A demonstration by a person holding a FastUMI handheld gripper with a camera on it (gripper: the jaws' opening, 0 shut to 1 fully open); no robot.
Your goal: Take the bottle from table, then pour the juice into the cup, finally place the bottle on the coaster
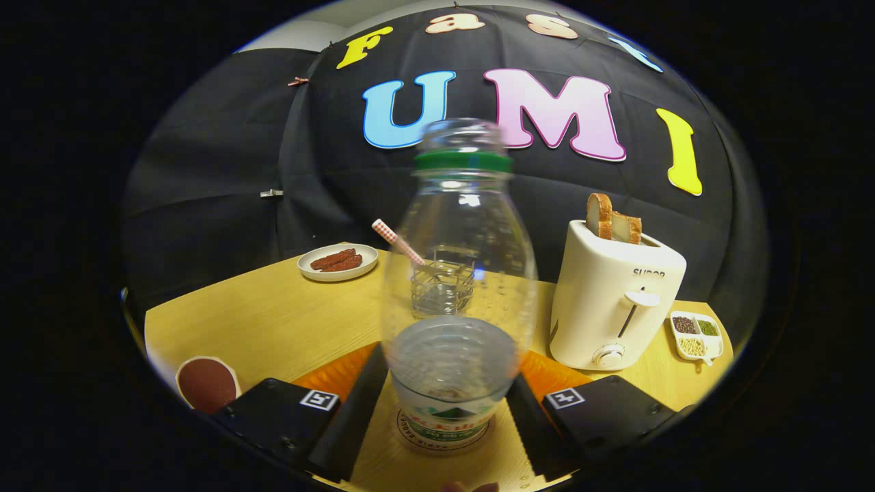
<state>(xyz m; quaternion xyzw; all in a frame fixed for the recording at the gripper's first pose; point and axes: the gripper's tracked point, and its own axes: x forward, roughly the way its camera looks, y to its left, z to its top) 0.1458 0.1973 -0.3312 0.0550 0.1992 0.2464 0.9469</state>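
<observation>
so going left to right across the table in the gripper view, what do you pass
Round brown coaster → white plate of reddish-brown strips → clear plastic bottle with a green neck ring, between the fingers of the tongs → white toaster holding bread slices → small white divided dish of beans and seeds.

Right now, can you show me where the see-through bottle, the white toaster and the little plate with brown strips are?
clear plastic bottle with green neck ring (459, 273): gripper view, on its clear belly, between the fingers.
white toaster (608, 294): gripper view, on its front wall.
small white plate (311, 271): gripper view, on its rim.
</observation>
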